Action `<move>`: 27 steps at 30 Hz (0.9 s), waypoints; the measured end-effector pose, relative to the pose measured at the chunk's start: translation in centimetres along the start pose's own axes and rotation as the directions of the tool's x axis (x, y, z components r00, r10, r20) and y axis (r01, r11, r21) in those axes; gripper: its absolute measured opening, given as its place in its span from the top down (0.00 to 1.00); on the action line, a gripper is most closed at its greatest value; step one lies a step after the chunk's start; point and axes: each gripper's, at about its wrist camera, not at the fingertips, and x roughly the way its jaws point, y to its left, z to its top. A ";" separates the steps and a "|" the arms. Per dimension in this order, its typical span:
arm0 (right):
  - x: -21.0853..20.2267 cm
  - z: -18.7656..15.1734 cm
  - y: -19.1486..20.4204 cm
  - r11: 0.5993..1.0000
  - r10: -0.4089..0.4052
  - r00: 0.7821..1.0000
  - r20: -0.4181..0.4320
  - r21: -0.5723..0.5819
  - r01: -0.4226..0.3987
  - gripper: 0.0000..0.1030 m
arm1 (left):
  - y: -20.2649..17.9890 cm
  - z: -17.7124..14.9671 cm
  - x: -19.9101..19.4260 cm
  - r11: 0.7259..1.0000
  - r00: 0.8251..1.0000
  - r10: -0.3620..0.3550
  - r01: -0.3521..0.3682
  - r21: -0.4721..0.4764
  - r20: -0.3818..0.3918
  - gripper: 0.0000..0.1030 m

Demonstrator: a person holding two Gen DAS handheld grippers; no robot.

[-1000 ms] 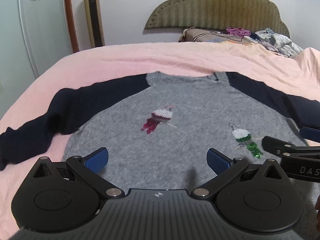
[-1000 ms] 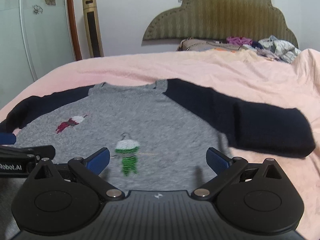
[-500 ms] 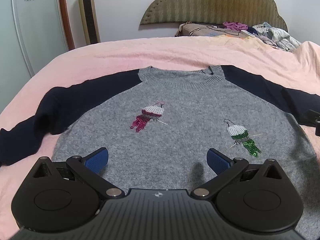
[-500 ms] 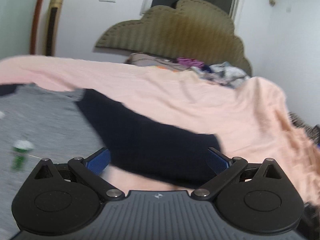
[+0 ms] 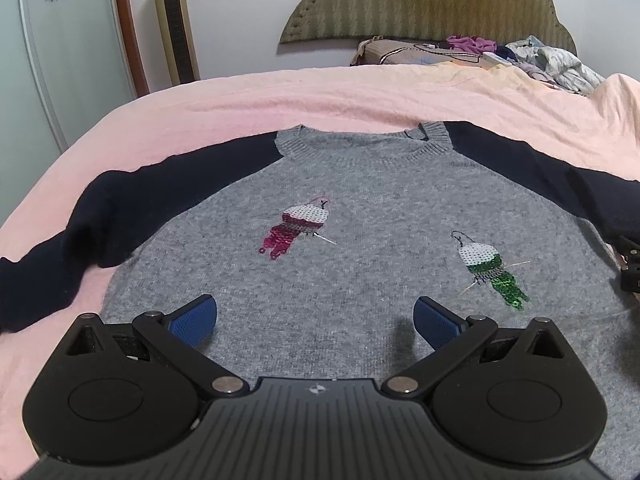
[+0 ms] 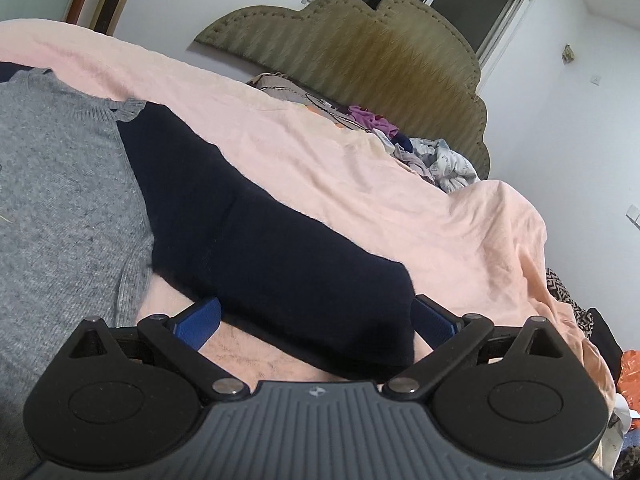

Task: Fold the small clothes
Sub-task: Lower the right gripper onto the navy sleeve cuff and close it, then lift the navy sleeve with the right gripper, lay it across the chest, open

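We see the grey sweater (image 5: 360,248) spread flat across the middle of the left view on the pink bedspread (image 5: 280,92), navy sleeves out to both sides. Our left gripper (image 5: 316,320) hangs spread wide over its hem, grasping nothing. Our right gripper (image 6: 316,320) (also spread) straddles the navy sleeve (image 6: 280,256) at lower centre.
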 end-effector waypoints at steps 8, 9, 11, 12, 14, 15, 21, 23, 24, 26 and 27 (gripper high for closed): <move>1.8 0.9 0.3 1.000 0.005 1.000 0.025 -0.003 -0.005 0.07 | 0.1 0.1 0.4 1.000 1.000 0.004 -0.004 -0.002 -0.011 0.00; 2.1 1.1 0.6 1.000 0.013 1.000 0.026 -0.022 -0.012 0.21 | 0.1 0.1 0.4 1.000 1.000 0.006 -0.006 0.000 -0.013 0.00; 2.5 1.4 1.2 0.999 0.025 0.999 0.028 -0.048 -0.024 0.46 | 0.1 0.1 0.4 1.000 1.000 0.011 -0.011 0.002 -0.014 0.00; 2.6 1.5 1.4 0.998 0.030 0.999 0.027 -0.049 -0.028 0.54 | 0.2 0.1 0.4 1.000 1.000 0.013 -0.013 0.002 -0.015 0.00; 3.0 1.7 1.6 0.997 0.057 0.998 0.017 -0.052 -0.056 0.67 | 0.3 0.1 0.3 1.000 1.000 0.017 -0.018 -0.002 -0.016 0.00; 3.1 1.9 1.5 0.996 0.071 0.997 0.017 -0.049 -0.070 0.74 | 0.3 0.2 0.2 1.000 1.000 0.019 -0.019 -0.003 -0.016 0.00; 3.4 2.1 -1.6 0.978 0.153 0.988 0.026 0.142 -0.155 0.90 | 0.7 0.2 0.1 1.000 0.999 0.028 -0.028 -0.010 -0.020 0.00; 4.1 1.9 -4.7 0.922 0.230 0.973 0.028 0.314 -0.227 0.91 | 0.7 0.2 0.1 1.000 0.999 0.028 -0.028 -0.010 -0.024 0.00; 4.4 1.6 -6.3 0.885 0.257 0.966 0.038 0.392 -0.251 0.91 | 0.8 0.2 0.1 1.000 0.999 0.029 -0.029 -0.008 -0.026 0.00; 5.0 0.9 -9.5 0.810 0.276 0.959 0.060 0.523 -0.266 0.92 | 0.9 0.1 0.1 0.999 0.999 0.034 -0.034 -0.003 -0.027 0.00; 5.1 0.5 -10.8 0.781 0.269 0.961 0.068 0.568 -0.259 0.92 | 0.9 0.1 0.1 0.999 0.999 0.037 -0.037 -0.003 -0.027 0.00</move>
